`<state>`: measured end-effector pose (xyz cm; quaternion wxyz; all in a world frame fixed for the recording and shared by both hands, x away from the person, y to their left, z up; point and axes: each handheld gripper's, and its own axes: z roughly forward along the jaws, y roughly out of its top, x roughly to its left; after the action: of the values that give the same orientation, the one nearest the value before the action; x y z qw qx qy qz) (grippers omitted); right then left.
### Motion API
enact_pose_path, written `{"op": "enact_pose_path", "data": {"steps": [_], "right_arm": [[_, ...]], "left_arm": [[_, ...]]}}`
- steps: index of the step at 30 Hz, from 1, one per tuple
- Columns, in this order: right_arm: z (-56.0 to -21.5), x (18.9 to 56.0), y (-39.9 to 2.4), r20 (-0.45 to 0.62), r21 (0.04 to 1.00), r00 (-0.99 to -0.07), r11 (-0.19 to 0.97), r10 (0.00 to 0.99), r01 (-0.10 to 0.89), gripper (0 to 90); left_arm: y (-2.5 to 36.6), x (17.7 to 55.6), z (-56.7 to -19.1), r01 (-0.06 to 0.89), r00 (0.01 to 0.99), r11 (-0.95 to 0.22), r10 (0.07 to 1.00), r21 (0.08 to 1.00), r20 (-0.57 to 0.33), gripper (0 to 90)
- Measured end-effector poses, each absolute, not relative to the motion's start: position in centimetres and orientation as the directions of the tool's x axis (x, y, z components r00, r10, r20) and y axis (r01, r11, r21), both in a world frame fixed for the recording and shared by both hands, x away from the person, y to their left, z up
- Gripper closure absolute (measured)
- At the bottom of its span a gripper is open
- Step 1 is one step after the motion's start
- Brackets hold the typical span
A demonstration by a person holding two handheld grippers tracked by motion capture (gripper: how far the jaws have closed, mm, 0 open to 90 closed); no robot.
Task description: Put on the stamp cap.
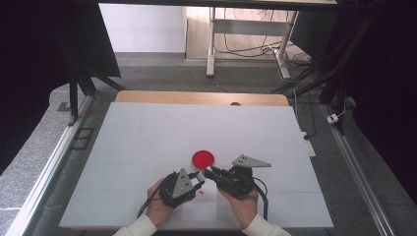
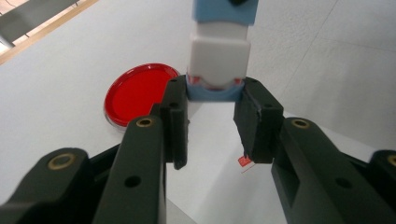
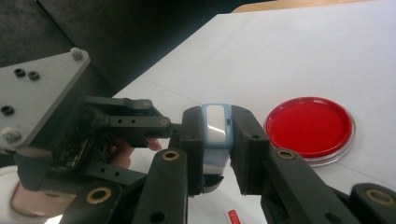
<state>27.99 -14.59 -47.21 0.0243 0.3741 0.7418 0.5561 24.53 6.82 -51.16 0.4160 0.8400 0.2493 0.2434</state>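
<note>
A small blue-and-white block (image 2: 219, 51) hangs between both grippers just above the white table (image 1: 147, 142). My left gripper (image 2: 215, 93) is shut on its blue end, with a pad on each side. My right gripper (image 3: 217, 122) is shut on the other end of the same block (image 3: 214, 151), its jaws meeting the left gripper's from the opposite side. In the high view the left gripper (image 1: 199, 177) and right gripper (image 1: 211, 173) meet tip to tip near the table's front, each in a hand. A red round dish (image 1: 203, 158) lies flat just beyond them.
A tiny red-marked slip (image 2: 244, 162) lies on the table under the grippers. A wooden edge (image 1: 201, 98) borders the table's far side. Metal rails run along both sides, and desk legs and cables stand on the floor behind.
</note>
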Motion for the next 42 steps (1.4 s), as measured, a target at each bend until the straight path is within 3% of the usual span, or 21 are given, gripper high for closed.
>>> {"op": "enact_pose_path", "data": {"steps": [42], "right_arm": [[-48.1,27.98,-14.09,0.357,0.838,-0.735,0.15,0.577,0.525,75.6]], "left_arm": [[6.69,24.4,-51.38,0.221,0.743,-0.54,0.633,0.812,0.218,65.2]]}}
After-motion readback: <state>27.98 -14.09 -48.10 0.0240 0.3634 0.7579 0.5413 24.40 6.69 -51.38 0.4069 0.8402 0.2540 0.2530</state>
